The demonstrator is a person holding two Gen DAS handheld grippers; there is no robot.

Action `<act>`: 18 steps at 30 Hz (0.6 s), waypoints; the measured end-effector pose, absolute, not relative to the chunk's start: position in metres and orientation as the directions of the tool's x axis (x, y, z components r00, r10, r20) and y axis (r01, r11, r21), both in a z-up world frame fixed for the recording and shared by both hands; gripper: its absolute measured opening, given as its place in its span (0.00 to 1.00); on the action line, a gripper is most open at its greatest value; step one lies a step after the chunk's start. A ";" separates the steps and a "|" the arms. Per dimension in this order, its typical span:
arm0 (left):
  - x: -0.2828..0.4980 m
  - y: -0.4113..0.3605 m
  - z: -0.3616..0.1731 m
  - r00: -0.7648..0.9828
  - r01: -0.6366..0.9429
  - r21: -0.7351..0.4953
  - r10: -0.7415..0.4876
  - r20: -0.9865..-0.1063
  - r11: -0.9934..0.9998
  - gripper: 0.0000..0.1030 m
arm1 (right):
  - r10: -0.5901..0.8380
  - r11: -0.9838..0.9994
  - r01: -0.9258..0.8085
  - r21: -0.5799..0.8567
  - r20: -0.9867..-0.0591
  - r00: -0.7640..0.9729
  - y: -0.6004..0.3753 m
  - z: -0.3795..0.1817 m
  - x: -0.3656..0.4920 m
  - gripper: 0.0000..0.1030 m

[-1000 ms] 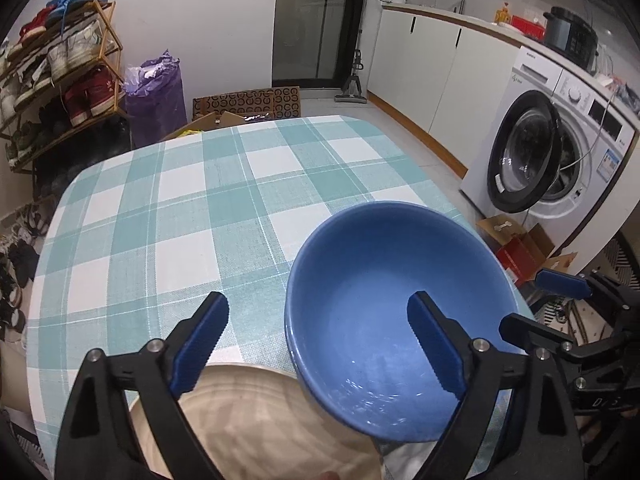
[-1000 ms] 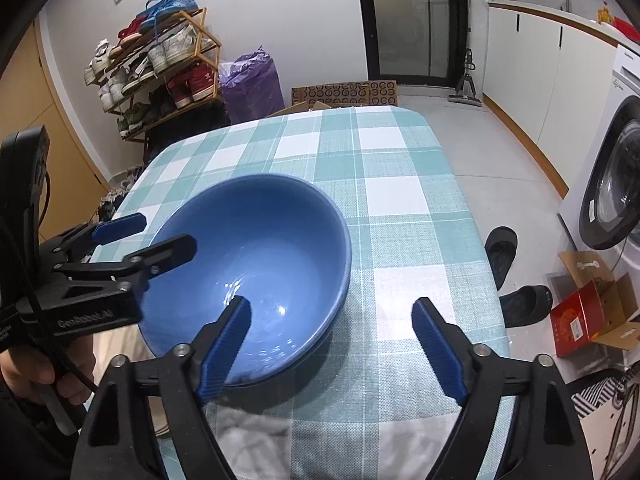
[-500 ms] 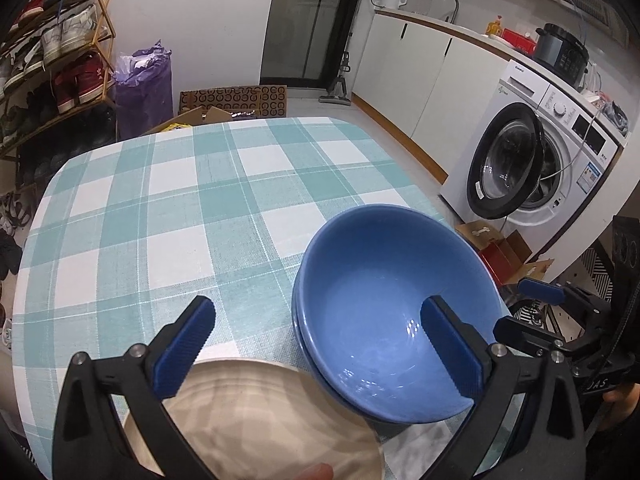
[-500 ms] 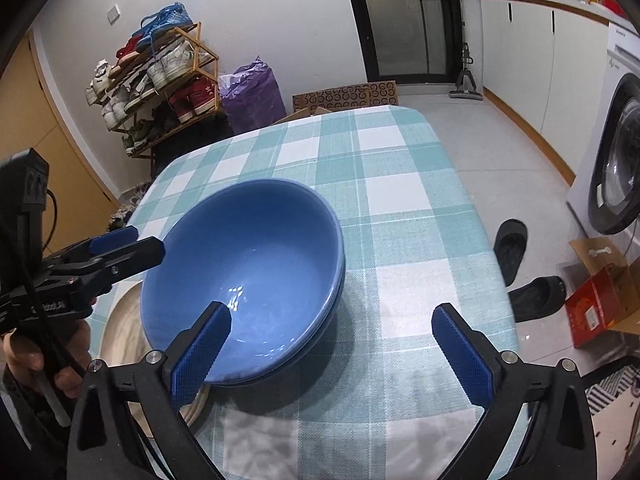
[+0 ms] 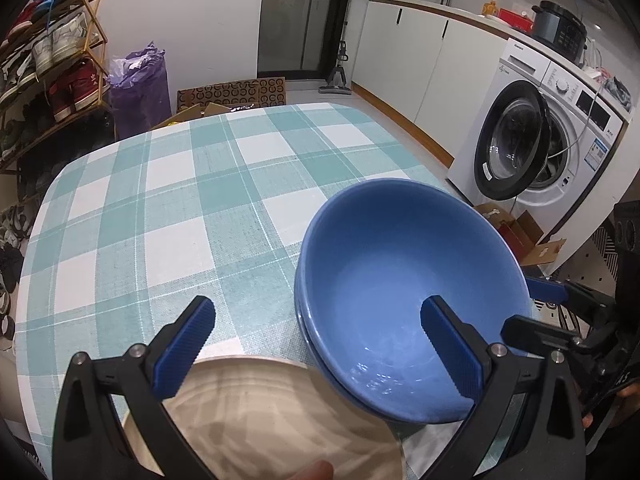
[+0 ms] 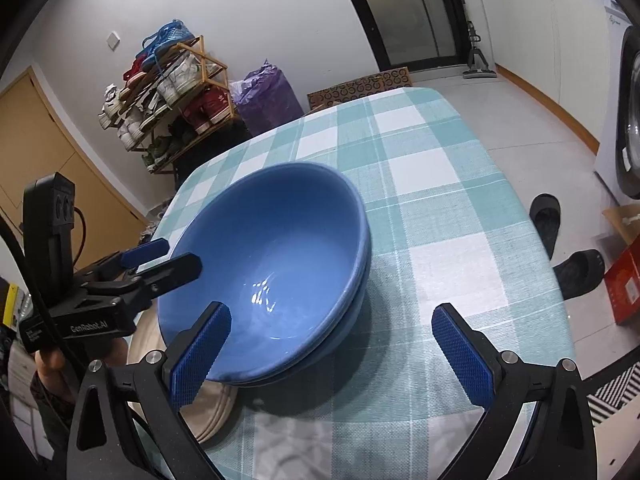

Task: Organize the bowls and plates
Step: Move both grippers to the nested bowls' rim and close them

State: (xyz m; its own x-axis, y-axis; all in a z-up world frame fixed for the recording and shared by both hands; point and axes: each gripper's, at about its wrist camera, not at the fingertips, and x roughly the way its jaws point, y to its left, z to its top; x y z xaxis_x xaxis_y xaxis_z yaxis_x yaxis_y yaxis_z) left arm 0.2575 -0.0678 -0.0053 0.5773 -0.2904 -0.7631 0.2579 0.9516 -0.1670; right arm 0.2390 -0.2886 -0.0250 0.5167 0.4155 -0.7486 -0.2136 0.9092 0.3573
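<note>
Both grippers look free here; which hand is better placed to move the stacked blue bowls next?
Probably right: the open right gripper already straddles the blue bowls' near rim. The open left gripper straddles their side rim too, but hangs partly over the beige plates.

Glossy glazed blue bowls (image 5: pixel 400 264) rest on a woven, matt checked tablecloth (image 5: pixel 168 208).

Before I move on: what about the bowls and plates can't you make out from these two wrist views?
- Beige plates: near part cut off by the frame's bottom edge and the left gripper; count unclear.
- Same plates in the right wrist view: mostly behind the blue bowls and the right gripper.
- Bowl count: two rims show; more nested cannot be told.
</note>
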 end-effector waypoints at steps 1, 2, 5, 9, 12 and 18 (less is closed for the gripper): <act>0.258 -0.069 -0.006 0.571 0.262 -0.169 -0.294 -0.766 0.950 1.00 | 0.413 0.911 -0.218 0.350 -0.752 0.514 -0.286 -0.026 0.239 0.99; 0.259 -0.070 -0.008 0.561 0.267 -0.173 -0.299 -0.772 0.948 1.00 | 0.413 0.910 -0.226 0.346 -0.754 0.511 -0.285 -0.027 0.239 0.99; 0.261 -0.070 -0.012 0.550 0.258 -0.185 -0.302 -0.779 0.948 1.00 | 0.423 0.906 -0.235 0.352 -0.754 0.502 -0.281 -0.031 0.239 0.99; 0.261 -0.069 -0.014 0.546 0.250 -0.201 -0.309 -0.779 0.947 1.00 | 0.440 0.898 -0.229 0.376 -0.747 0.498 -0.281 -0.034 0.240 0.99; 0.262 -0.068 -0.017 0.541 0.237 -0.200 -0.301 -0.786 0.951 1.00 | 0.448 0.894 -0.227 0.387 -0.750 0.487 -0.282 -0.037 0.241 0.99; 0.262 -0.069 -0.021 0.525 0.243 -0.221 -0.320 -0.789 0.944 0.99 | 0.455 0.890 -0.229 0.394 -0.760 0.464 -0.281 -0.041 0.242 0.90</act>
